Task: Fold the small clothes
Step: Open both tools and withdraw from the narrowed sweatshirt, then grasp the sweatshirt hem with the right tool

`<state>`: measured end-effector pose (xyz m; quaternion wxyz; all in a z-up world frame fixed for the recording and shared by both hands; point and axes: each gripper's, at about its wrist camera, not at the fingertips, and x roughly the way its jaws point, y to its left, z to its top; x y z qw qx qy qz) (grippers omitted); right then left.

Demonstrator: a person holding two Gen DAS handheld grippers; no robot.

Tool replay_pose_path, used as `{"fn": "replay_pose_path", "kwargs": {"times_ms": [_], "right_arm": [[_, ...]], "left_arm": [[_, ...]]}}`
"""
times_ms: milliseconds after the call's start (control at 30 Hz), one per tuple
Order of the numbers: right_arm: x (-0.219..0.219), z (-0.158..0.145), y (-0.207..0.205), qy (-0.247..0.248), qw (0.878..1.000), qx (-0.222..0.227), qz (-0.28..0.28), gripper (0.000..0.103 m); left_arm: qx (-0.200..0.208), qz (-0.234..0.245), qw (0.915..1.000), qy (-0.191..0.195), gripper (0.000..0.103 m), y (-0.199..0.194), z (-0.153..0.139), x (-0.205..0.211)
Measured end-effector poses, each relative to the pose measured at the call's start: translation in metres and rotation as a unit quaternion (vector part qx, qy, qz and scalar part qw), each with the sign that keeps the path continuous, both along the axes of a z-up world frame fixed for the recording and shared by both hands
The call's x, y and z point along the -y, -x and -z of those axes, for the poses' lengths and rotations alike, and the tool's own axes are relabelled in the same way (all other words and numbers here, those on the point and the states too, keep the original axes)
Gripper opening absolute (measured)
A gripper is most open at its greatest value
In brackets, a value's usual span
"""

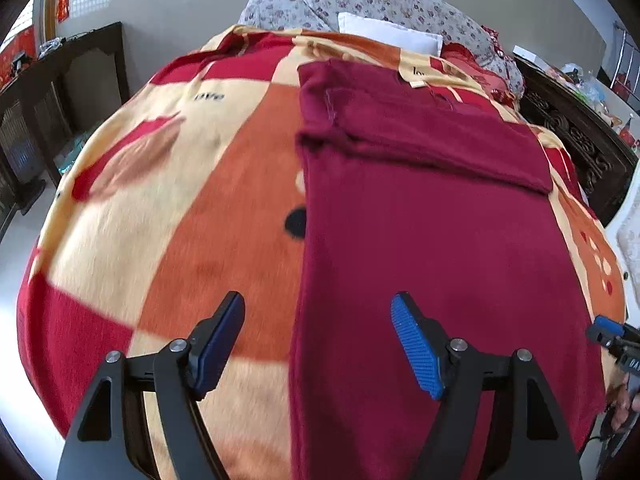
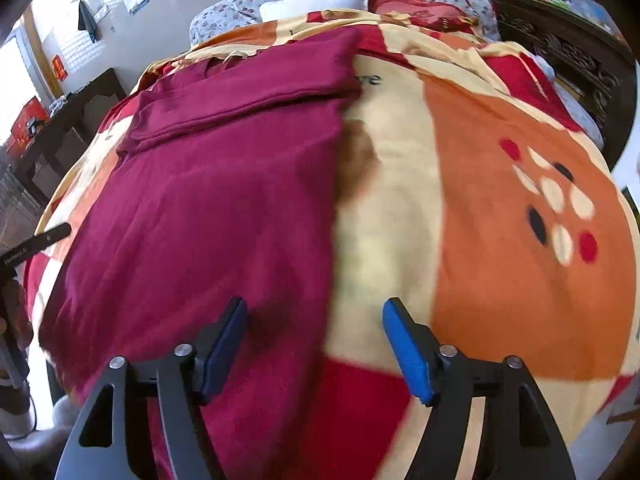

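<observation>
- Left gripper (image 1: pixel 318 340): spread wide, nothing between the blue pads (image 1: pixel 416 346), hovering over the near end of the maroon garment (image 1: pixel 420 240); it straddles the garment's left edge, one finger above the garment, the other above the blanket (image 1: pixel 180 208).
- Right gripper (image 2: pixel 314 346): also spread wide and empty, straddling the garment's right edge near the same near end; left finger over maroon cloth, right finger over blanket.
- Both point along the garment toward its far end. The right gripper shows at the right rim of the left wrist view, off the garment's right edge; part of the left one shows at the left rim of the right wrist view.
- Whether the fingers touch the cloth: cannot tell.
- Surface: a bed covered by a fleece blanket with red, orange and cream blocks, spots and small dark lettering; the garment lies flat on it.
- Beyond the garment's far end: a white pillow (image 1: pixel 390 34) and floral bedding (image 1: pixel 360 0), with red cloth (image 1: pixel 472 64) beside them.
- Room: dark carved wood furniture (image 1: pixel 572 136) right of the garment, a dark wooden cabinet (image 1: pixel 68 80) left of it, pale wall behind.
- Garment: maroon knit, long narrow strip running away from the grippers, side edges straight.
- A folded-over band crosses its far part, the fold edge lying across the width.
- A small light label (image 1: pixel 414 85) sits at the far end.
</observation>
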<state>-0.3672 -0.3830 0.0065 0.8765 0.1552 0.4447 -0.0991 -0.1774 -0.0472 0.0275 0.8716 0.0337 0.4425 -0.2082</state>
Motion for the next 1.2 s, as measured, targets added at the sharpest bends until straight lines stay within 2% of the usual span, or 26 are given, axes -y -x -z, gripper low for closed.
{"fn": "replay_pose_path", "kwargs": {"times_ms": [133, 300, 367, 567, 633, 700, 733, 900, 1033, 1200], "right_arm": [[-0.002, 0.001, 0.019, -0.036, 0.999, 0.006, -0.016, 0.076], [-0.015, 0.006, 0.023, -0.03, 0.999, 0.008, -0.032, 0.077], [-0.019, 0.005, 0.024, -0.028, 0.999, 0.008, -0.03, 0.077], [-0.025, 0.001, 0.036, -0.069, 0.996, 0.017, -0.058, 0.075], [-0.032, 0.003, 0.039, -0.06, 0.996, 0.014, -0.067, 0.066], [-0.037, 0.004, 0.038, -0.06, 0.995, 0.014, -0.083, 0.046], [-0.04, 0.005, 0.037, -0.061, 0.994, 0.016, -0.088, 0.043], [-0.043, 0.01, 0.038, -0.054, 0.995, 0.035, -0.077, 0.011], [-0.042, -0.002, 0.049, -0.016, 0.996, 0.035, -0.076, 0.01], [-0.041, 0.008, 0.047, -0.034, 0.996, 0.028, -0.076, 0.011]], "left_arm": [[-0.019, 0.01, 0.9998, 0.0, 0.075, 0.014, 0.007, -0.009], [-0.056, 0.014, 0.9982, 0.014, 0.075, 0.022, 0.02, -0.014], [-0.057, 0.011, 0.9982, 0.014, 0.075, 0.022, 0.022, -0.015], [-0.063, 0.015, 0.9978, 0.017, 0.075, 0.029, 0.022, -0.015], [-0.065, 0.023, 0.9975, 0.011, 0.076, 0.033, 0.022, -0.014], [-0.068, 0.027, 0.9973, 0.009, 0.076, 0.037, 0.022, -0.015], [-0.07, 0.028, 0.9971, 0.01, 0.076, 0.039, 0.022, -0.017], [-0.087, 0.022, 0.9957, 0.022, 0.076, 0.041, 0.021, -0.026], [-0.109, 0.009, 0.9925, 0.054, 0.076, 0.043, 0.021, -0.039], [-0.114, 0.012, 0.992, 0.052, 0.076, 0.049, 0.022, -0.04]]}}
